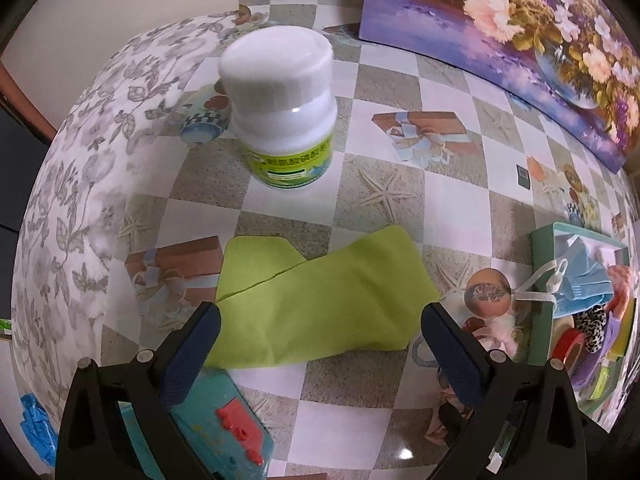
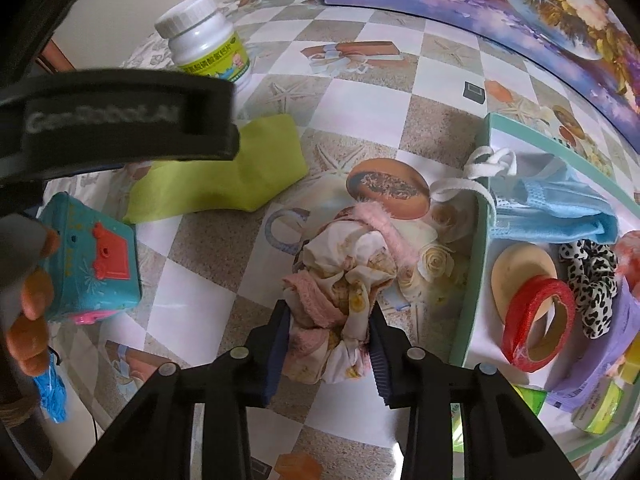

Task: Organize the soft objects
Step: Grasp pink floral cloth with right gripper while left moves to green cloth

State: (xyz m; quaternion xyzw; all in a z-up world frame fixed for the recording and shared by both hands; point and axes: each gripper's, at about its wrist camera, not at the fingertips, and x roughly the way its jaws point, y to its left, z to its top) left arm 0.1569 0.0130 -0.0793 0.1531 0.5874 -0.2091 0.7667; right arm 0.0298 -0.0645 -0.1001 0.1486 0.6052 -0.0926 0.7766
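Mask [image 2: 560,200] and scrunchie [image 2: 592,280] already boxed; my right gripper [image 2: 326,340] pinches the cloth bundle [image 2: 340,280]; left gripper [image 1: 320,340] wide, empty over green cloth [image 1: 320,300].

The table [image 1: 360,128] is wearing a glossy printed oilcloth, catching the light. The green cloth [image 1: 320,304] is lying matt and felt-smooth. The white bottle [image 1: 280,92] is shining — hard plastic, paper label. The scrunchie bundle [image 2: 340,292] is looking soft — satin folds with fuzzy pink plush. The red tape roll [image 2: 536,320] is gleaming, its core plain cardboard.
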